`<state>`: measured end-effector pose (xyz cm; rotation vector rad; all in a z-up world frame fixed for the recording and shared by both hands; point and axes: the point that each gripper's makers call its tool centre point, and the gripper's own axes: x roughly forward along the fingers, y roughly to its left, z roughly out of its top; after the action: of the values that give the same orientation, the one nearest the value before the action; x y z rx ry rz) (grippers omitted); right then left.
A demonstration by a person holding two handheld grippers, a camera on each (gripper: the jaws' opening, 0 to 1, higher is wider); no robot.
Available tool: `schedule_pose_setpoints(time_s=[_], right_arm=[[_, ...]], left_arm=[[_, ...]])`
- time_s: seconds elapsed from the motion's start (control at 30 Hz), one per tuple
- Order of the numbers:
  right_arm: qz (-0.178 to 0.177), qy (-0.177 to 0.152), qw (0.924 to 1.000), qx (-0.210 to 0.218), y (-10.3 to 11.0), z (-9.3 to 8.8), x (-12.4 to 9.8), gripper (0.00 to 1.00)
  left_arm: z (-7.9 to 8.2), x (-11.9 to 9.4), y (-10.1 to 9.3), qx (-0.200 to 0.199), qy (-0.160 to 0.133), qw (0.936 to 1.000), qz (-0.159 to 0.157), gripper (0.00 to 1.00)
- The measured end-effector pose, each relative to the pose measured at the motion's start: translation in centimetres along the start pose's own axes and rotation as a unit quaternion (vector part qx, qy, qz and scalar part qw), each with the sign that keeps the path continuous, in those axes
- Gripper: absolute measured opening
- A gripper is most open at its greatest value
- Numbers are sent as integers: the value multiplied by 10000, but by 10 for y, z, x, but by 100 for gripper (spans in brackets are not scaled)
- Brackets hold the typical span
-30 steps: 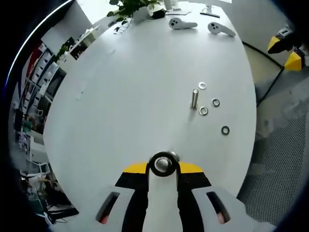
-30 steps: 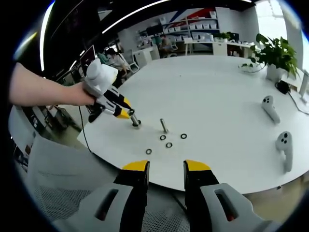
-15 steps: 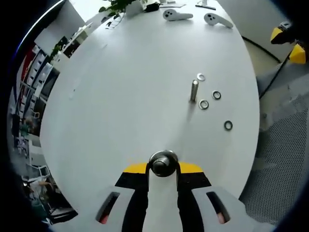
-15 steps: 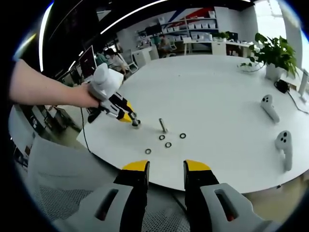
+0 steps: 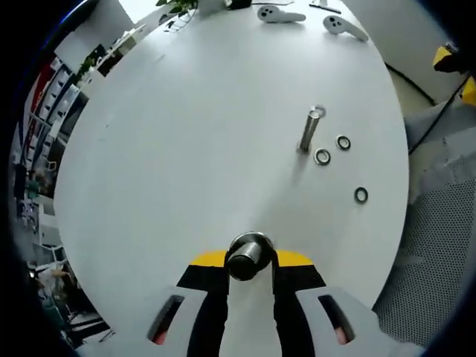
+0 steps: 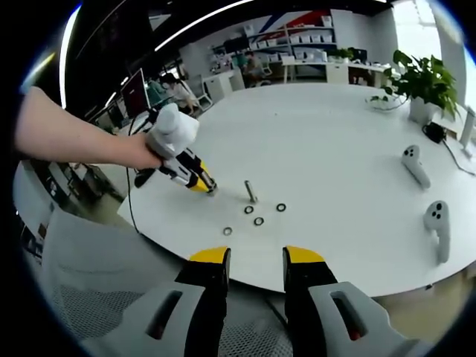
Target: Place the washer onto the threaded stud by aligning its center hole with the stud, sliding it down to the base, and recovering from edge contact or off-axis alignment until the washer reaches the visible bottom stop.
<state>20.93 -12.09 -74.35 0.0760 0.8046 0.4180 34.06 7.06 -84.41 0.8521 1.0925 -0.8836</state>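
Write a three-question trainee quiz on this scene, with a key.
1. True or false: the right tongs are shut.
2. How many loose washers lie on the table around the stud? A) two B) four C) six
3. Fill in: the left tongs are shut on a round ____ piece.

Key: 1 false, they are open and hold nothing; 2 B; 3 metal.
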Motion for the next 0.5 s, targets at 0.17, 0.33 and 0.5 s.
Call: schedule_pose_setpoints(time_s=[0.17, 0.33, 0.5], right_arm=[[-4, 49, 10000, 1, 0, -2, 0, 30], [-7, 61, 10000, -5, 0, -2, 0, 30], [2, 79, 10000, -17, 0, -3, 0, 30]], left_arm=[[-1, 2, 0, 22, 27, 10000, -48, 20], [-2, 2, 0, -133, 29, 9999, -91, 20], [-4, 4, -1, -178, 39, 9997, -135, 21]])
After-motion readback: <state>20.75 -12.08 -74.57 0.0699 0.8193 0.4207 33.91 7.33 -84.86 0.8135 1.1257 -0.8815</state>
